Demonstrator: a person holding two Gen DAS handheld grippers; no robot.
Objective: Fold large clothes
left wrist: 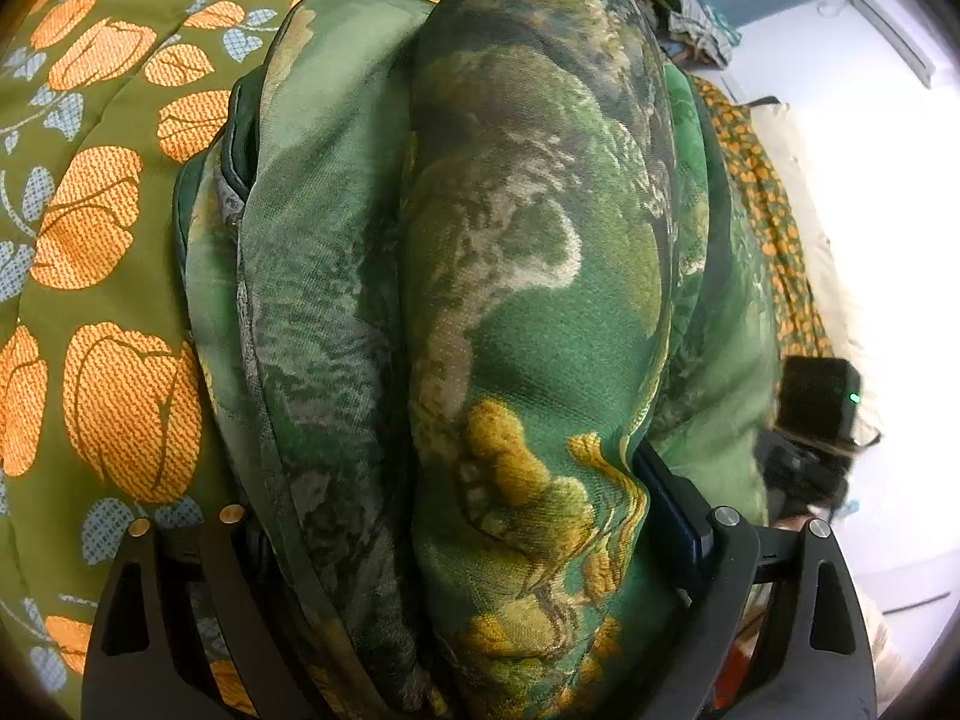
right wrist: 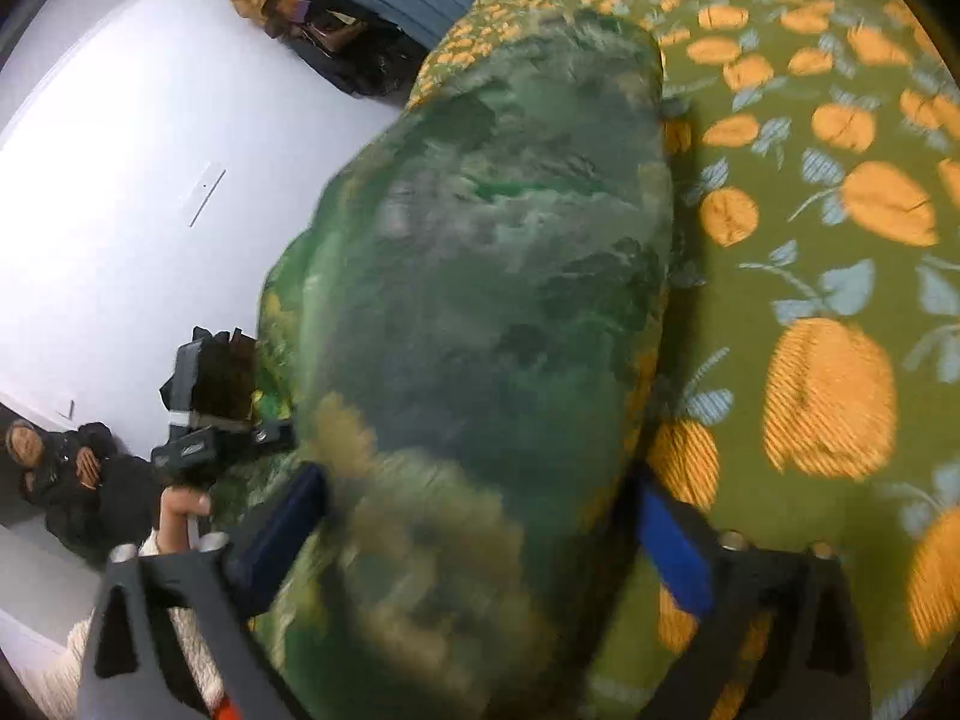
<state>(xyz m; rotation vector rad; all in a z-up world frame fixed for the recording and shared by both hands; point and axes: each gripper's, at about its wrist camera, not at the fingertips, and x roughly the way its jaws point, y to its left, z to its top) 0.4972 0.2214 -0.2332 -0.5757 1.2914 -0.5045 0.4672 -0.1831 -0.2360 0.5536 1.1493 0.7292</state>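
Our left gripper (left wrist: 462, 540) bites wide on a puffy fold of the green printed garment (left wrist: 510, 252), bundled on the orange-flowered bedspread (left wrist: 102, 228), while our right gripper (right wrist: 480, 510) straddles it, jaws spread, not pressing. It looks soft, bulky and light; we'd grip edges. Beyond, white wall and piled clothes (right wrist: 318, 30), nothing blocking.

Green camo garment (left wrist: 510, 300), olive/orange floral bedspread (left wrist: 108, 228).
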